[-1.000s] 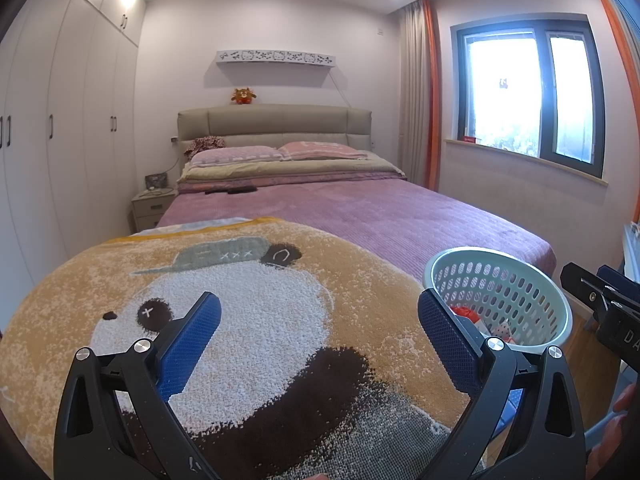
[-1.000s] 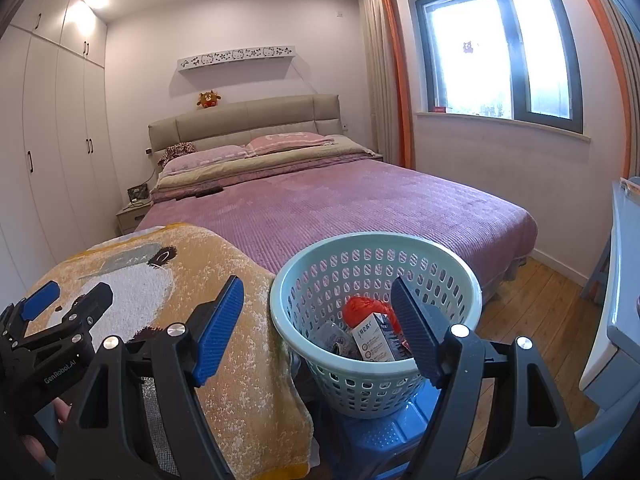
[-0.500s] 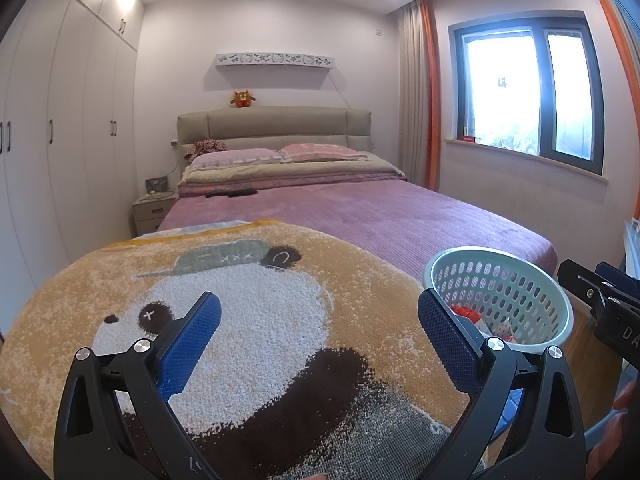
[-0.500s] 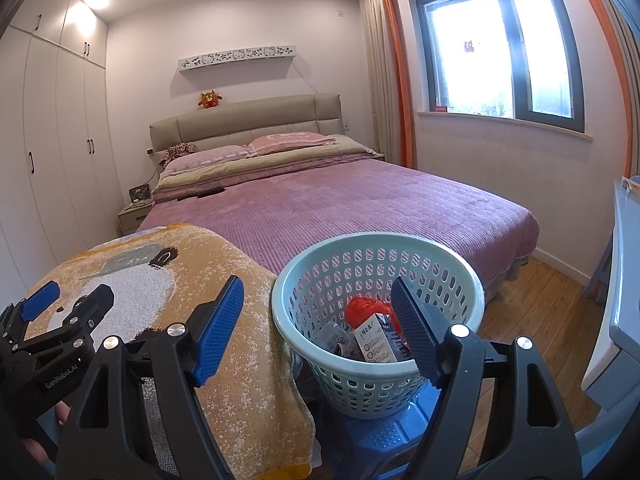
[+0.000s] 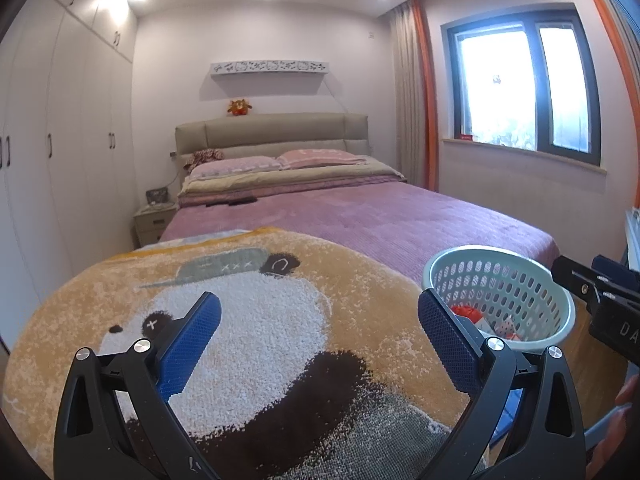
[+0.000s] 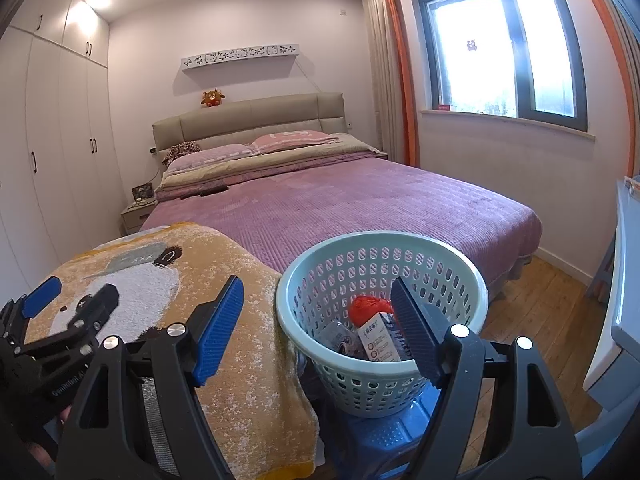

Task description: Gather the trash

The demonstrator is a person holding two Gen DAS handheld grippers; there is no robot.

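Note:
A pale green perforated basket (image 6: pixel 382 248) stands on a blue plastic stool (image 6: pixel 396 432) at the foot of the bed. Inside lie trash items: a red crumpled piece (image 6: pixel 368 308), a small white carton (image 6: pixel 378 342) and a clear wrapper (image 6: pixel 340 336). My right gripper (image 6: pixel 318 330) hovers open just before the basket's near rim, nothing between its blue pads. My left gripper (image 5: pixel 320 340) is open above a panda-print blanket (image 5: pixel 256 320), empty too. The basket (image 5: pixel 500 280) shows at the right in the left wrist view; the left gripper (image 6: pixel 70 298) appears at lower left in the right wrist view.
A bed with a purple cover (image 6: pixel 340 204) fills the middle of the room. White wardrobes (image 6: pixel 52 160) line the left wall, with a nightstand (image 6: pixel 138 214) beside the bed. A window with orange curtains (image 6: pixel 508 44) is on the right. White furniture (image 6: pixel 620 300) stands over wooden floor (image 6: pixel 548 312).

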